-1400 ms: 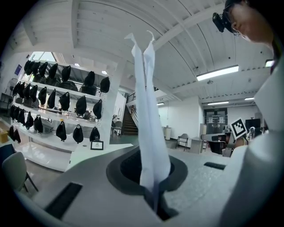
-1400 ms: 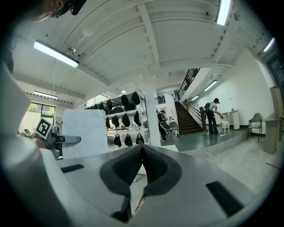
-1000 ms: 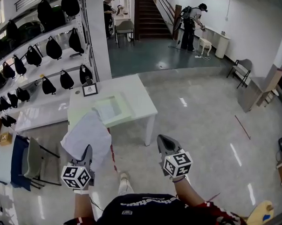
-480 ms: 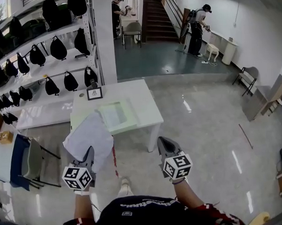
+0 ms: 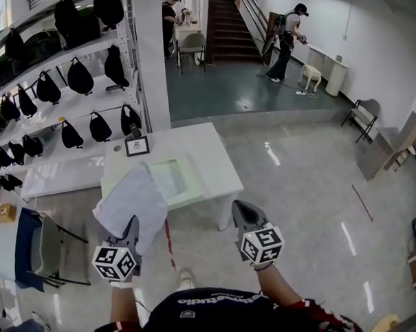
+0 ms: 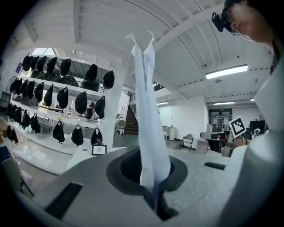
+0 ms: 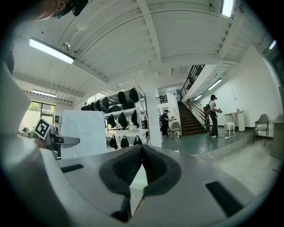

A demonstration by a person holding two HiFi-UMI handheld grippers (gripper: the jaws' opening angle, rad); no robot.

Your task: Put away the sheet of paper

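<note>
My left gripper is shut on the lower edge of a white sheet of paper, which stands up and forward from the jaws. In the left gripper view the sheet rises edge-on from the closed jaws of that gripper. My right gripper is level beside it, shut with nothing in it; its pads meet at the tips. From the right gripper view the sheet shows flat at the left. Ahead stands a white table bearing a pale green tray and a small framed picture.
White shelves with several black bags run along the left, beside a white column. A chair stands at the lower left. Two people stand far off near the stairs. Glossy floor spreads to the right of the table.
The table and tray have drawn nearer to both grippers as the person walks forward. The sheet stays in the left gripper; both grippers keep their pose.
</note>
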